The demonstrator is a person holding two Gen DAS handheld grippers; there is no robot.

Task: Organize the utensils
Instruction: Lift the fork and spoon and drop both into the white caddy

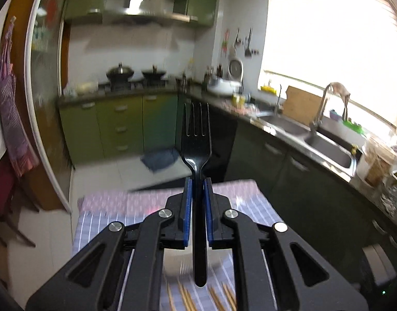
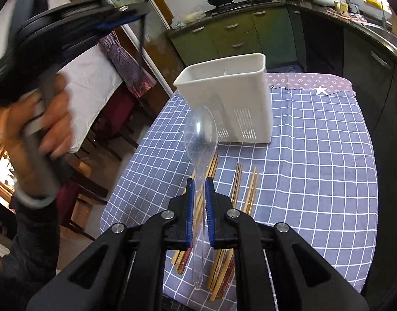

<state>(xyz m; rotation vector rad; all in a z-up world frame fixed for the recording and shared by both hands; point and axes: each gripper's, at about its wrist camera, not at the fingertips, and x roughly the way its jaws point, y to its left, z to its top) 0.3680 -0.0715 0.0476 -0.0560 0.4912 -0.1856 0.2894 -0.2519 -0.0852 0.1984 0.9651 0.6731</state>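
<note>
Black fork [image 1: 196, 140] points tines-forward from left claw [image 1: 197, 181], lengthwise.

right gripper [image 2: 200, 181] clamps clear plastic spoon [image 2: 200, 140], bowl up | white utensil holder [image 2: 229, 98] upright on checked tablecloth [image 2: 315, 171] | wooden chopsticks [image 2: 246, 186] lying below | left gripper [image 2: 144, 13] raised upper left, blurred
</note>
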